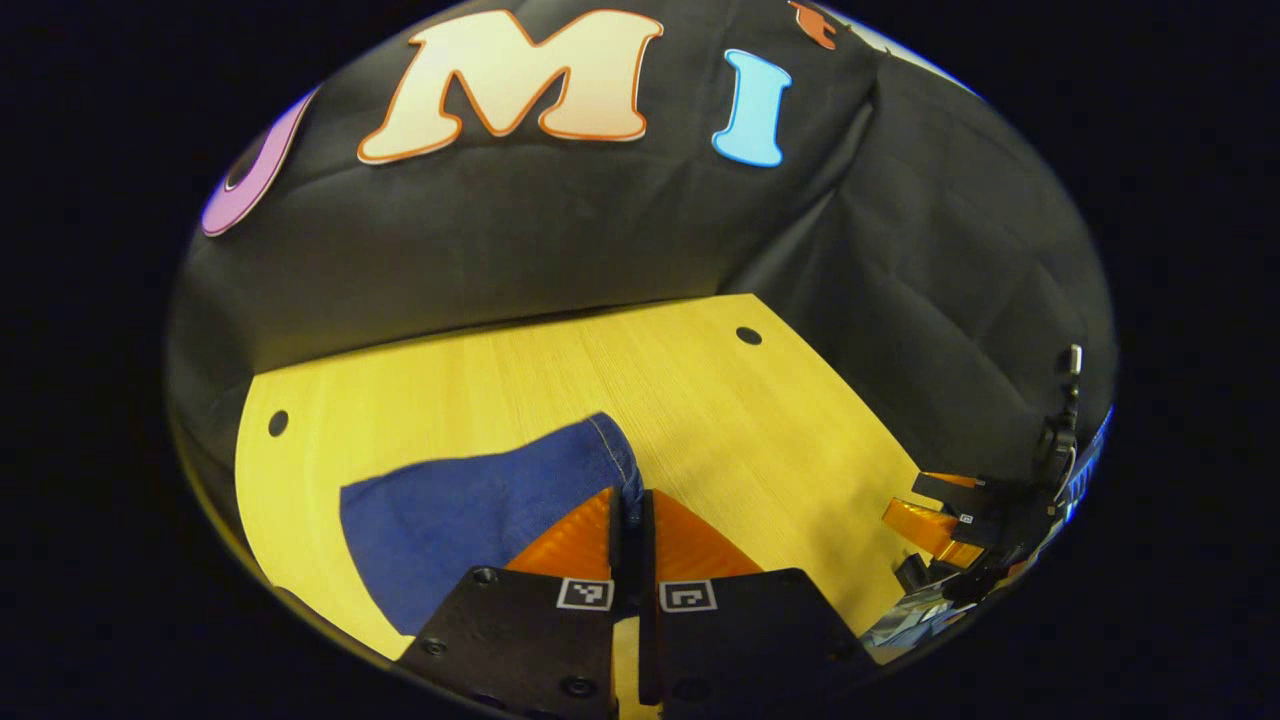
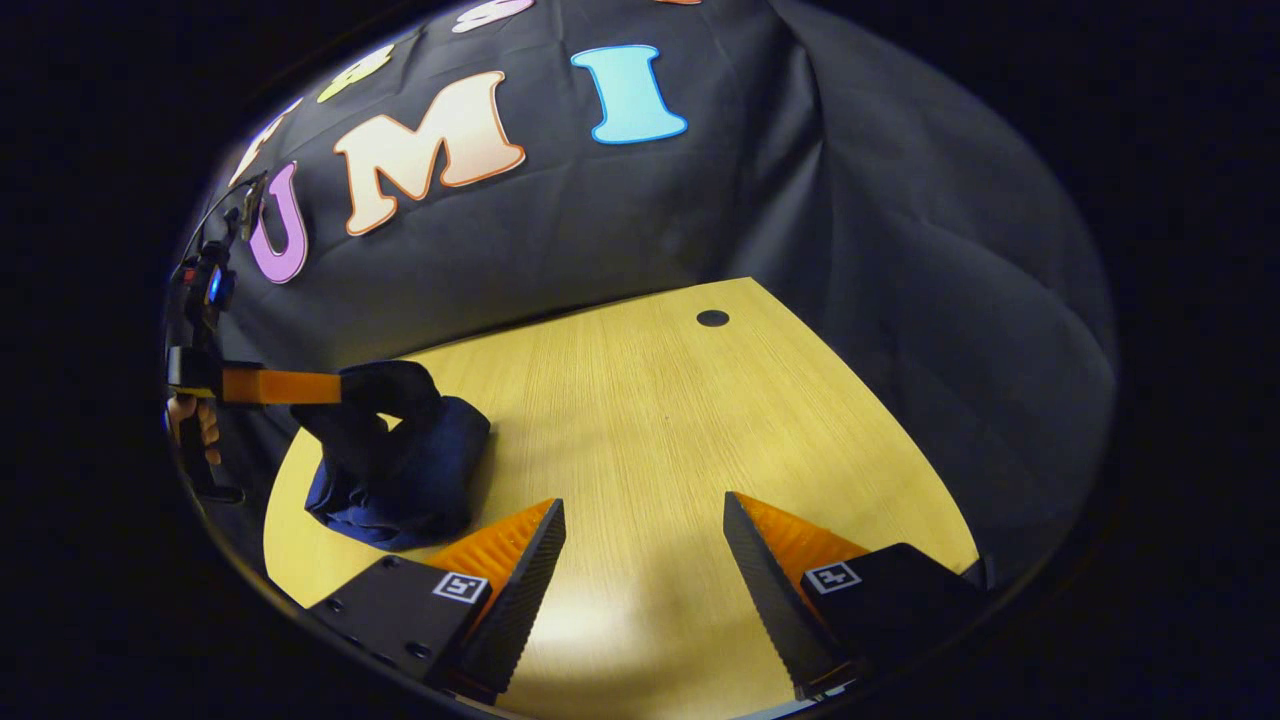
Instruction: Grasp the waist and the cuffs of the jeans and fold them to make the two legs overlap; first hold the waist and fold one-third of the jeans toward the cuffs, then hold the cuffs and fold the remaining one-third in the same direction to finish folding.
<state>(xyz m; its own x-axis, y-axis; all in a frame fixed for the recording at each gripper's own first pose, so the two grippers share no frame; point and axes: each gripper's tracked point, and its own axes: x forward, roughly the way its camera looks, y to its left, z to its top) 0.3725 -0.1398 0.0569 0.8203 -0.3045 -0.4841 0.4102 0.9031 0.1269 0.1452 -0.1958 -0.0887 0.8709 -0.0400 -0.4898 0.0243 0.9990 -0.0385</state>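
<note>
Wooden table, black-draped booth: we log the jeans bunched at its left end, an edge pinched in our closed left gripper, while our right gripper, fingers spread and empty, sits well right of them

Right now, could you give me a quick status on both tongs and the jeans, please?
Left tongs shut on jeans, lifting an edge. Right tongs open over bare table. Jeans bunched, unfolded. Nothing in the way.
</note>
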